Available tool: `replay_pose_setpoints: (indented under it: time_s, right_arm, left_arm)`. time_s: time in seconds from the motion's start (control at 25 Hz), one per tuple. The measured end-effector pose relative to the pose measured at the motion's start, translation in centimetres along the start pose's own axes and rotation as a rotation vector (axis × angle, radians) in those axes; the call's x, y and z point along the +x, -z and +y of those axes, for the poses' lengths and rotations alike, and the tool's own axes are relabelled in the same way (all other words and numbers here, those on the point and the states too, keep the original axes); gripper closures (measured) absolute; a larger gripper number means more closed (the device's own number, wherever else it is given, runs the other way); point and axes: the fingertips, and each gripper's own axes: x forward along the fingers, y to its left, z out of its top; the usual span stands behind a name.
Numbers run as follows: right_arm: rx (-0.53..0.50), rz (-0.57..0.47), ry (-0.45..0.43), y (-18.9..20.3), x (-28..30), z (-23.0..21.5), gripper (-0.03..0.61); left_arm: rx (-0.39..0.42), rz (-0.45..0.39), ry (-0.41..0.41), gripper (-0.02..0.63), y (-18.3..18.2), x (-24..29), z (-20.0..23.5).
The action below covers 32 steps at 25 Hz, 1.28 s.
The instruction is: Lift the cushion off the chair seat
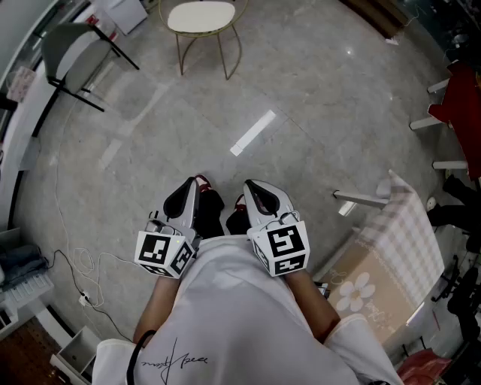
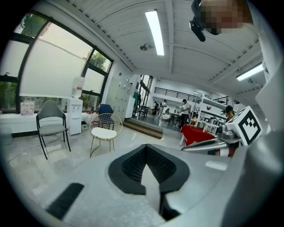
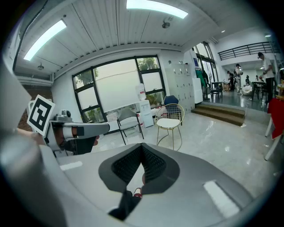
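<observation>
Cushion in head view: on gold-wire chair, far ahead, well apart from left gripper & right gripper.
Left gripper view: jaws pressed together, nothing held; walk closer first.
Right gripper view: same, closed and empty; spread jaws before cushion edge.

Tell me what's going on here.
A person stands holding a claw in each hand, side by side in front of them. The left claw and right claw are both shut and empty. The cushion lies on the chair seat across the floor, not yet touched.
</observation>
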Motion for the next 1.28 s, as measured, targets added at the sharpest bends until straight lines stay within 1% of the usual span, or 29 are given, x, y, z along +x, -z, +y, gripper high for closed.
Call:
replay_pose_setpoints:
  time_s: [0.16, 0.4, 0.64, 0.92, 1.28]
  right_arm:
    - [-0.002, 0.001, 0.002, 0.0, 0.0, -0.2, 0.574]
    - [-0.004, 0.015, 0.014, -0.3, 1.0, -0.7, 0.574]
    - [0.047, -0.011, -0.001, -1.8, 2.4, -1.3, 0.572]
    - [0.037, -0.021, 0.003, -4.0, 5.5, -1.6, 0.572]
    - [0.028, -0.020, 0.012, -7.4, 10.8, -1.6, 0.572]
  left_arm:
    - [-0.010, 0.000, 0.006, 0.609, 0.0, 0.3, -0.3]
    - [-0.036, -0.002, 0.009, 0.609, -0.2, 1.1, 0.7]
    - [-0.027, -0.011, 0.012, 0.609, -1.3, 2.4, 1.5]
    - [-0.030, -0.012, 0.007, 0.609, -2.9, 4.1, 4.6]
    - [-0.048, -0.010, 0.027, 0.611, -5.8, 7.0, 9.3]
